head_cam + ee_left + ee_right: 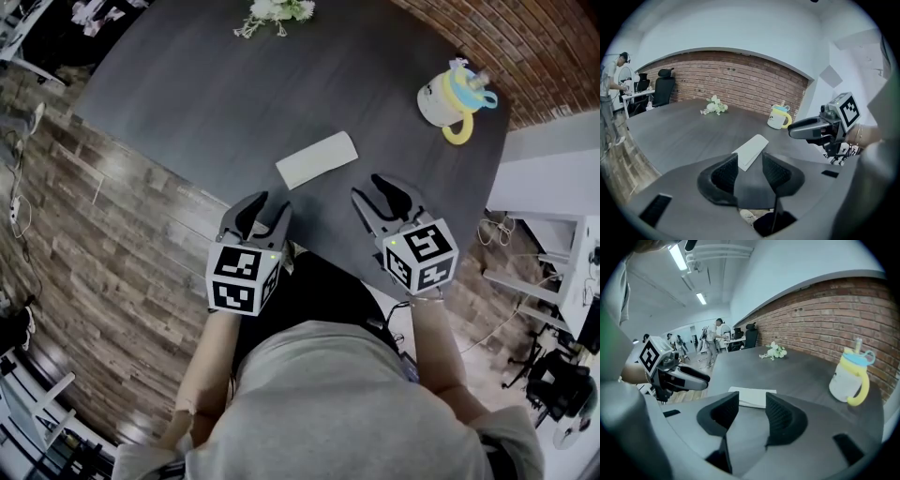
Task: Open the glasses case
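Note:
A flat white glasses case (317,158) lies shut on the dark table (234,94), near its front edge. It also shows beyond the jaws in the left gripper view as a pale slab (751,150) and in the right gripper view (752,396). My left gripper (267,211) hovers short of the case at its lower left, open, nothing between its fingers. My right gripper (377,195) hovers at the case's lower right, also open and empty. Neither touches the case. The left gripper (682,378) shows in the right gripper view, and the right gripper (811,127) in the left one.
A white cup with a yellow handle and blue lid (452,97) stands at the table's far right. A small bunch of white flowers (274,11) lies at the far edge. Wood floor is to the left, and desks and people (712,341) stand far off.

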`<action>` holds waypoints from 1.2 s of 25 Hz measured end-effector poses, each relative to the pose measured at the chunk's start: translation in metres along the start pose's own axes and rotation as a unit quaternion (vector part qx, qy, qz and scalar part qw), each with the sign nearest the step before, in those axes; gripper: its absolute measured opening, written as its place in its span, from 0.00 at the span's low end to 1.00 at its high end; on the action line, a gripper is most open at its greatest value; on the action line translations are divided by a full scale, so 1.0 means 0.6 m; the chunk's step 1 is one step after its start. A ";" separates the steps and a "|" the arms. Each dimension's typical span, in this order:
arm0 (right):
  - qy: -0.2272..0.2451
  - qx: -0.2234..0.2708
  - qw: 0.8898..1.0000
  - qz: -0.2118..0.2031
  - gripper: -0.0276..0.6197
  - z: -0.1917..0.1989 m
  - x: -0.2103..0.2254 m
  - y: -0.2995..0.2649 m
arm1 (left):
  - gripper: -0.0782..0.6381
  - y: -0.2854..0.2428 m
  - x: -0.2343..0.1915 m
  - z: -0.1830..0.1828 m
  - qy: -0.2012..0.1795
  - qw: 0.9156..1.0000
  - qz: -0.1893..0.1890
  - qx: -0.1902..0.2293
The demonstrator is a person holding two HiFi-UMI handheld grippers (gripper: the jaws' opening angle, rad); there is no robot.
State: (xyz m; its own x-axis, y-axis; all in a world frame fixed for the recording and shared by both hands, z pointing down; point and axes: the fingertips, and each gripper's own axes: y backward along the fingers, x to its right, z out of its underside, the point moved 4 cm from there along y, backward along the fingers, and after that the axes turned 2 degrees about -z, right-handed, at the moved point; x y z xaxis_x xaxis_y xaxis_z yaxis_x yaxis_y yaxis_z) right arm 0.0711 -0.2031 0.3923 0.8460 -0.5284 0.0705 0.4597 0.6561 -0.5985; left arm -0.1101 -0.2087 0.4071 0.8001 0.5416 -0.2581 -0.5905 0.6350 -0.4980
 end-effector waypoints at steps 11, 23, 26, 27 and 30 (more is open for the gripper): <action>0.072 -0.054 0.996 -0.020 0.35 0.021 0.056 -0.064 | 0.42 -0.076 -0.015 0.011 -0.027 0.999 -0.026 -0.021; 0.127 -0.093 0.987 -0.037 0.36 0.057 0.086 -0.134 | 0.42 -0.107 -0.039 0.034 -0.085 0.994 -0.044 -0.051; 0.134 -0.098 0.985 -0.043 0.36 0.064 0.089 -0.146 | 0.43 -0.114 -0.037 0.041 -0.091 0.994 -0.034 -0.058; 0.134 -0.097 0.985 -0.045 0.37 0.066 0.089 -0.150 | 0.43 -0.117 -0.036 0.044 -0.095 0.993 -0.031 -0.062; 0.140 -0.092 0.985 -0.047 0.37 0.065 0.089 -0.157 | 0.43 -0.124 -0.034 0.049 -0.108 0.992 -0.027 -0.065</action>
State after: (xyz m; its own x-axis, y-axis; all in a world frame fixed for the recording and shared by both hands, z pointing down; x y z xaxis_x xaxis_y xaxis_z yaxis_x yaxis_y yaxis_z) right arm 0.0834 -0.2720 0.4836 0.6830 -0.7265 -0.0754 0.4531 0.5024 -0.7364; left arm -0.0855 -0.2510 0.4739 0.7806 0.6228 -0.0525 -0.5176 0.5971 -0.6129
